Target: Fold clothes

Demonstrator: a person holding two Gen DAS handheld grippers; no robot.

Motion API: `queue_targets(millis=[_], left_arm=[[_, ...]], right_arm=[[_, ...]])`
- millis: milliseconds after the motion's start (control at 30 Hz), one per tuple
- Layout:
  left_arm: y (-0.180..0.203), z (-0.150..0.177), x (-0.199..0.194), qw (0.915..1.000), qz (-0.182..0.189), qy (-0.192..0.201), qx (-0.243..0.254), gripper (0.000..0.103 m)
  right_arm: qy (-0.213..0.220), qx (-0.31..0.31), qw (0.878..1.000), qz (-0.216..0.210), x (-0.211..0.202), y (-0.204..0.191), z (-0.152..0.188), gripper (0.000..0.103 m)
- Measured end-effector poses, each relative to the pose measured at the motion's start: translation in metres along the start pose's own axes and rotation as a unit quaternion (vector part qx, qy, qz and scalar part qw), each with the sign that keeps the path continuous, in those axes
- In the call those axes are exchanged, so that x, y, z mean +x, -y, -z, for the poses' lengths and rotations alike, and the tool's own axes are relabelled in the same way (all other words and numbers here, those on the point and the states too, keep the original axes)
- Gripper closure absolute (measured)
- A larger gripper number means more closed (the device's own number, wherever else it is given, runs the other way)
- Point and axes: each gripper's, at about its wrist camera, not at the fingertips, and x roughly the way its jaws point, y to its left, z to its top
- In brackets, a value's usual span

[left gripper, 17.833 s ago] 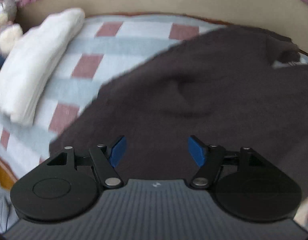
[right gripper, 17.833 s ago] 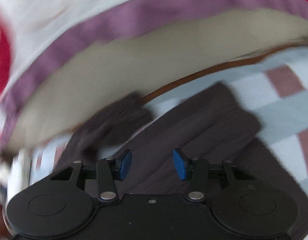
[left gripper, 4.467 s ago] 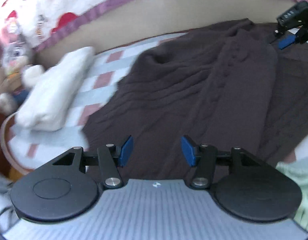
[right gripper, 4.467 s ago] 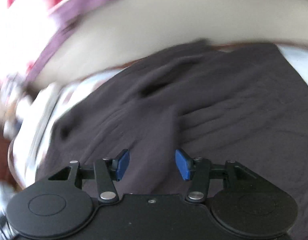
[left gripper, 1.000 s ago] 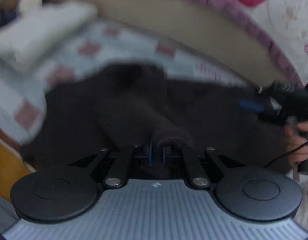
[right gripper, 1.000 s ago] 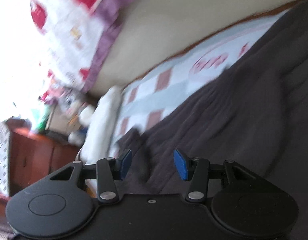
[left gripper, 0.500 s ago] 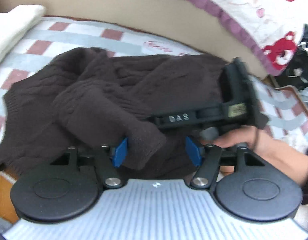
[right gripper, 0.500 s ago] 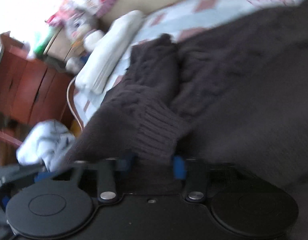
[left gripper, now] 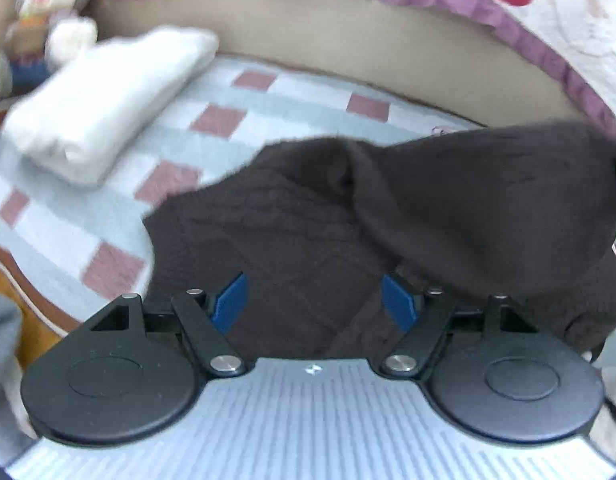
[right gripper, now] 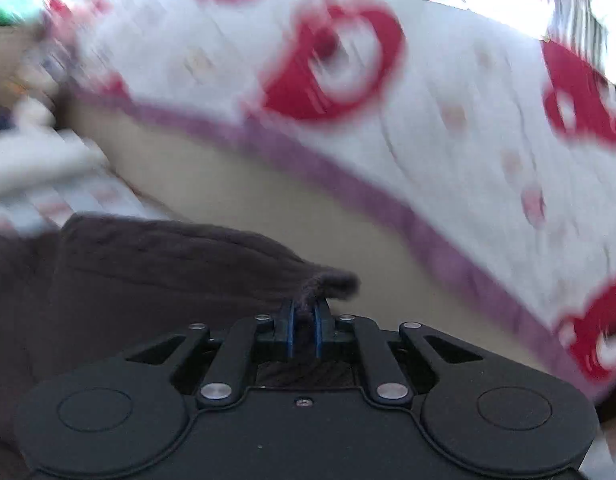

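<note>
Sweater (left gripper: 308, 232): dark brown knit, lying on the checked bedsheet (left gripper: 228, 96); in the left wrist view it fills the middle and the 3 o'clock side of the picture.
Raised part: one section of the sweater is lifted off the rest at about 2 o'clock in the left wrist view, hanging as a smooth dark flap over the flatter knit below.
Left gripper (left gripper: 315, 304): jaws have just been opening and now stand spread wide; the blue pads (left gripper: 230, 304) hover above the sweater with nothing pinched between them.
Right gripper (right gripper: 304, 330): jaws have just been closing and now pinch a thin edge of the sweater; a small tuft of knit pokes up past the blue fingertips (right gripper: 291, 330) toward 12 o'clock.
Sweater in right wrist view (right gripper: 148, 272): it trails away from the pinch toward 9 o'clock, draped and slack.
White folded item (left gripper: 108, 100): lies on the bedsheet at 10 o'clock in the left wrist view, well apart from the sweater.
Stuffed toy (left gripper: 48, 8): at 11 o'clock, beyond the white folded item, blurred.
Quilt (right gripper: 427, 100): white with red figures and a purple border, filling the 12 to 3 o'clock part of the right wrist view, heavily blurred.
</note>
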Motion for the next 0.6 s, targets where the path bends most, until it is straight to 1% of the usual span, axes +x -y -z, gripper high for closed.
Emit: queue_targets(millis=[33, 67, 100, 167, 233, 333, 500, 567, 600], left_arm=[[0.001, 0.001, 0.007, 0.9999, 0.004, -0.004, -0.010, 0.029], [0.002, 0.002, 0.014, 0.9997, 0.010, -0.007, -0.020, 0.029], [0.004, 0.002, 0.020, 0.9993, 0.014, -0.010, -0.032, 0.029], [0.006, -0.001, 0.031, 0.9983, 0.019, -0.009, -0.054, 0.029], [0.012, -0.006, 0.040, 0.9976, 0.029, -0.011, -0.062, 0.029], [0.025, -0.017, 0.052, 0.9977, 0.044, -0.007, -0.052, 0.029], [0.043, -0.035, 0.076, 0.9985, 0.036, -0.002, -0.041, 0.029], [0.048, -0.038, 0.079, 0.9983, 0.035, 0.009, -0.045, 0.029], [0.050, -0.039, 0.080, 0.9982, 0.034, 0.016, -0.047, 0.029]], right_arm=[[-0.024, 0.034, 0.999, -0.006, 0.010, 0.015, 0.004, 0.092], [-0.047, 0.068, 0.996, -0.012, 0.019, 0.030, 0.009, 0.092], [-0.062, 0.106, 0.992, -0.019, 0.025, 0.043, 0.012, 0.092], [-0.073, 0.162, 0.984, -0.029, 0.034, 0.050, 0.015, 0.092], [-0.076, 0.169, 0.983, -0.021, 0.037, 0.056, 0.017, 0.092], [-0.081, 0.191, 0.978, -0.027, 0.044, 0.059, 0.022, 0.092], [-0.088, 0.211, 0.973, -0.010, 0.055, 0.069, 0.030, 0.092], [-0.075, 0.226, 0.971, -0.005, 0.057, 0.077, 0.029, 0.094], [-0.064, 0.232, 0.970, -0.002, 0.057, 0.081, 0.028, 0.096]])
